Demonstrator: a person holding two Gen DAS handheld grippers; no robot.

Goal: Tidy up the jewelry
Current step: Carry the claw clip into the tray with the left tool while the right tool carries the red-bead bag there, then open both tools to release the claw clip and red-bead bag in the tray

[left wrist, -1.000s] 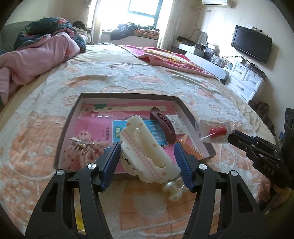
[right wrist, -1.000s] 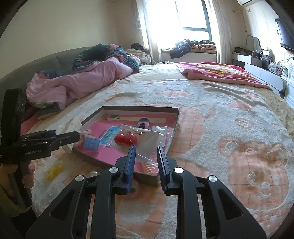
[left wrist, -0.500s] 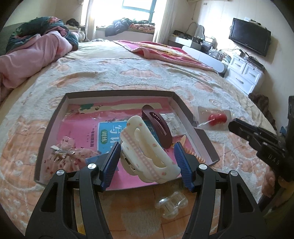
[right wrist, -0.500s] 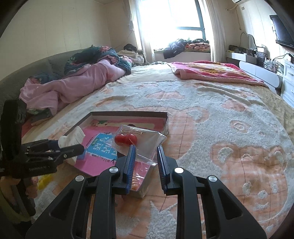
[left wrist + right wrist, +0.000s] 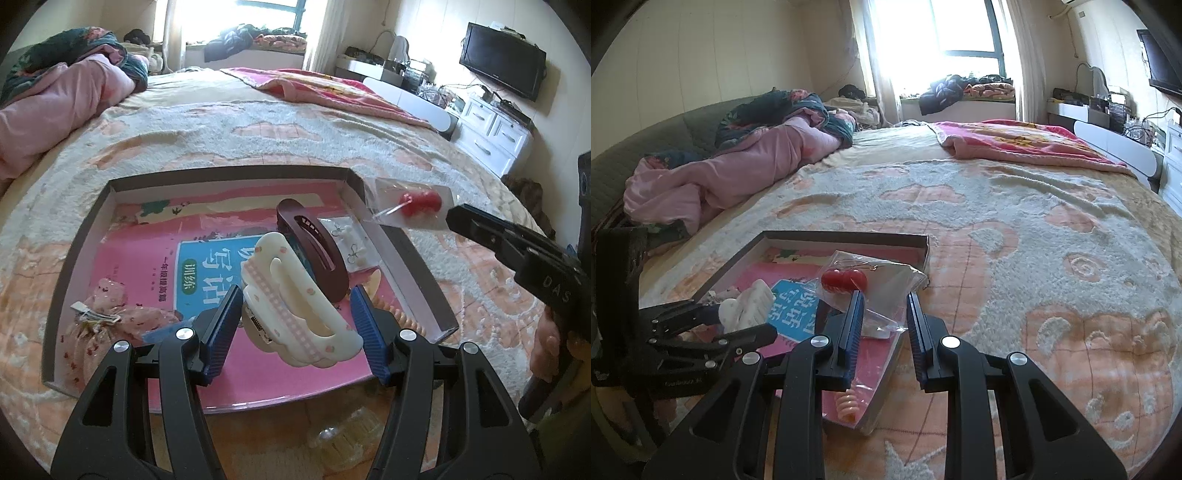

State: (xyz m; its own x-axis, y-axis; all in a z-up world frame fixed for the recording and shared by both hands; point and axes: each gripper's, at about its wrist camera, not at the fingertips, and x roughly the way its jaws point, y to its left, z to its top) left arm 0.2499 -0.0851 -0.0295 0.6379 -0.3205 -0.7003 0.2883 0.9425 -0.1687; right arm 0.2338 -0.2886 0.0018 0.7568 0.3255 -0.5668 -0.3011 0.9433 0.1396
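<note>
Left gripper [image 5: 295, 325], fingers half-spread, clamps the cream plastic claw hair clip [image 5: 291, 310] mid-frame. Right gripper [image 5: 884, 325], nearly closed, pinches the clear earring bag [image 5: 875, 295]. Risk: thin bag slips, missing the shallow grey-rimmed cardboard box [image 5: 421, 258].

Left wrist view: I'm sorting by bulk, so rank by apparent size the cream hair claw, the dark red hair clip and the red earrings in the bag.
1. cream hair claw, though nearest the camera
2. dark red hair clip
3. red earrings
</note>
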